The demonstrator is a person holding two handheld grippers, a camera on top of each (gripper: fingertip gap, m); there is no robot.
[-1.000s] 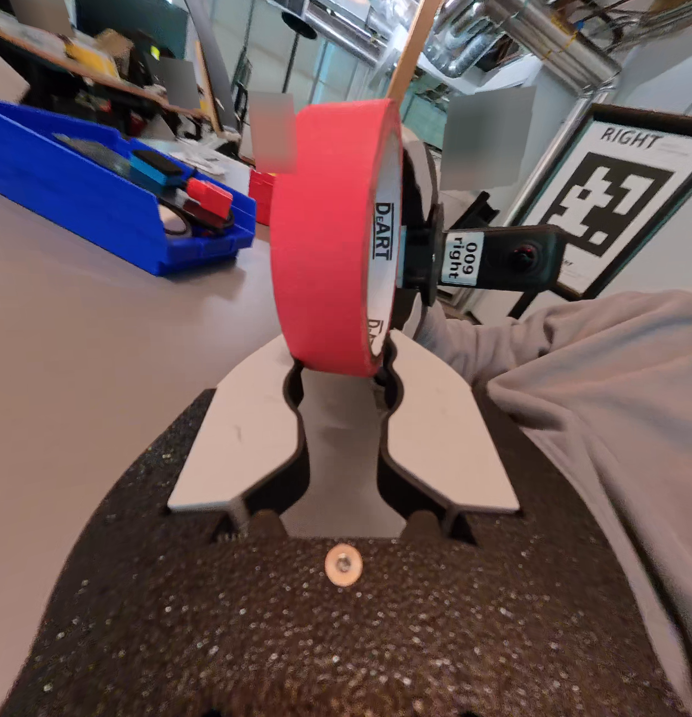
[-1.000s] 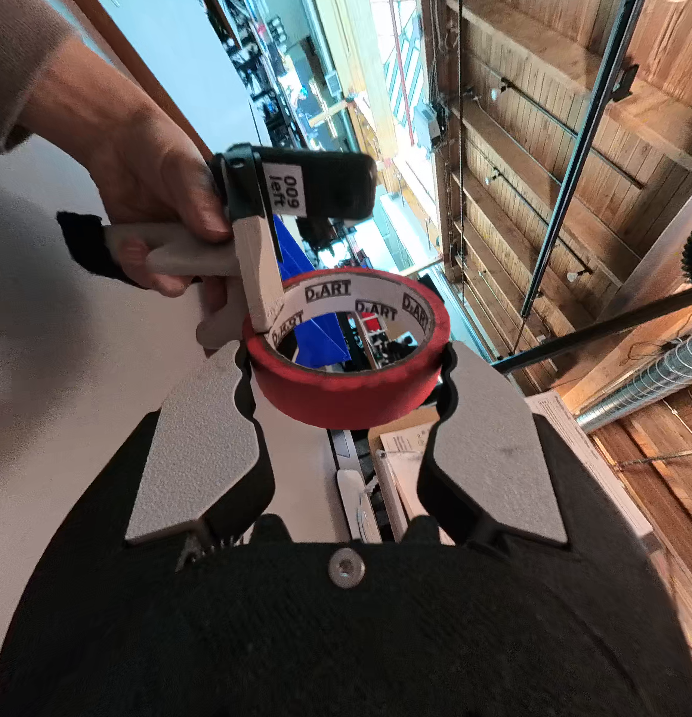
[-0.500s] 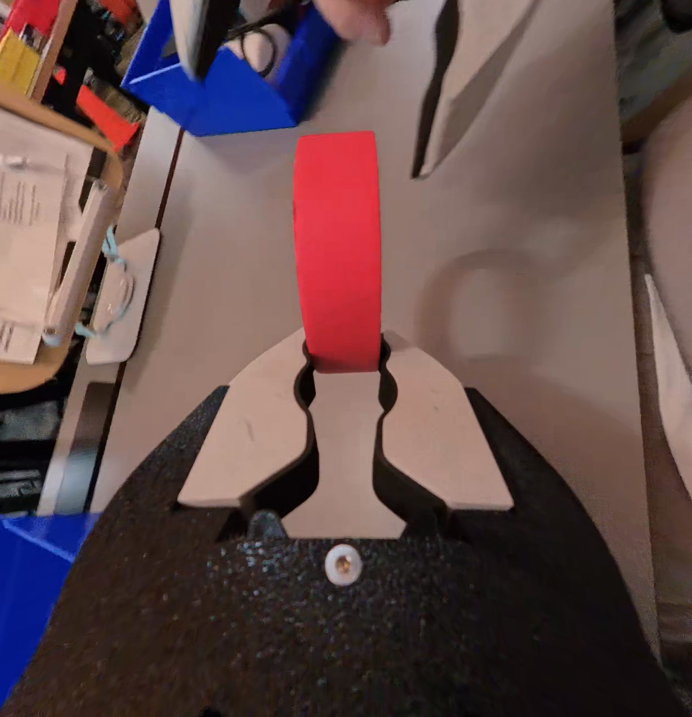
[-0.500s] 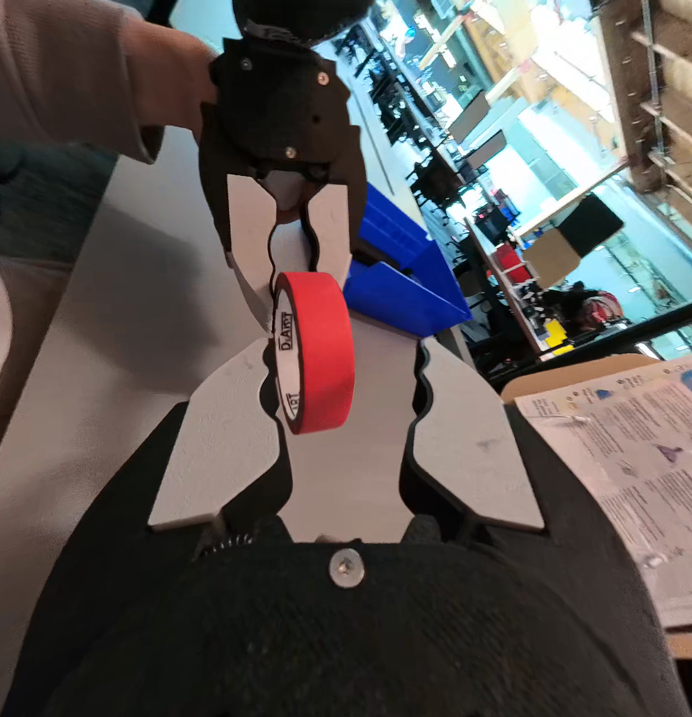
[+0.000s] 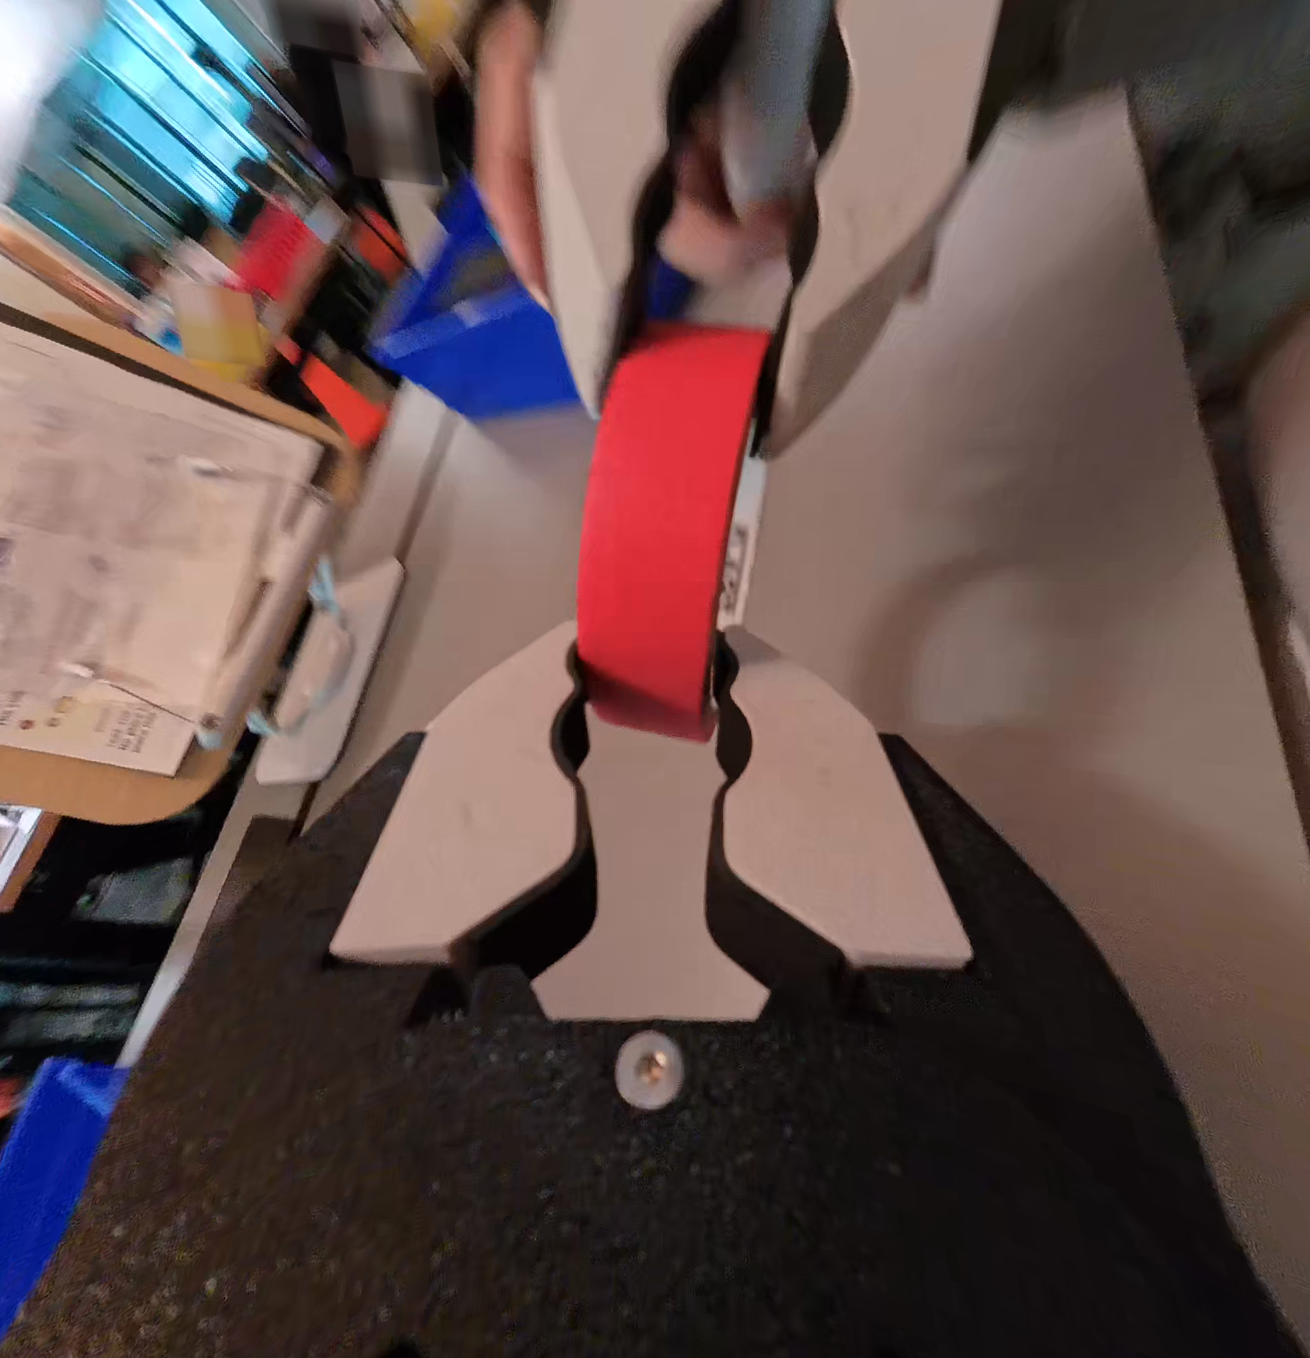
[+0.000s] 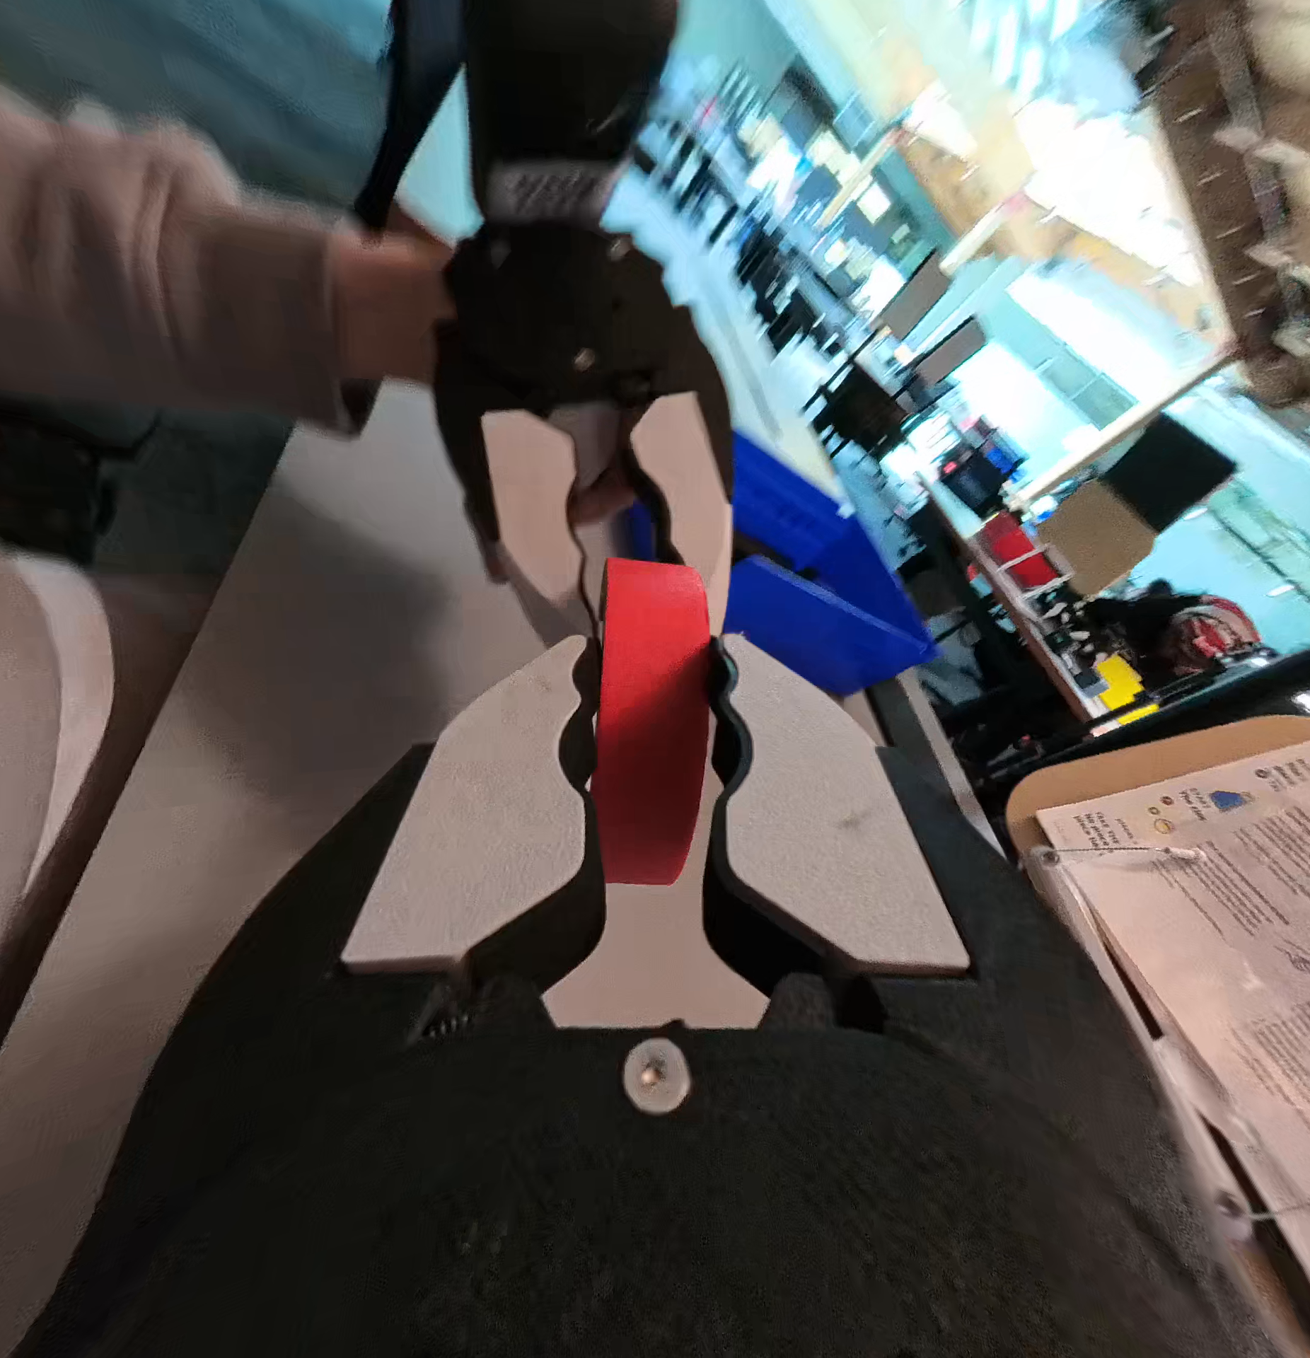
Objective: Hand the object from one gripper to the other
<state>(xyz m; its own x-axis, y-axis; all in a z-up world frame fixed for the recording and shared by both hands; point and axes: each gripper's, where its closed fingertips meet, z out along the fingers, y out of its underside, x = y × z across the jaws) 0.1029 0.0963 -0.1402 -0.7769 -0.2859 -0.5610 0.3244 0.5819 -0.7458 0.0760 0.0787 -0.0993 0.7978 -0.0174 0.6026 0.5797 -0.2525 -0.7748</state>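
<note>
A: The left gripper [image 5: 648, 680] clamps the near rim of the tape [image 5: 663, 514]. Opposite it, the right gripper [image 6: 652, 724] has its fingers against both flat faces, apparently gripping, though blur hides how firmly.

B: So the tape hangs between them, above the table [image 5: 1005, 514]?

A: Yes, edge-on, its hole axis running across the fingers. If left lets go before right bites, the tape could drop and roll.
</note>
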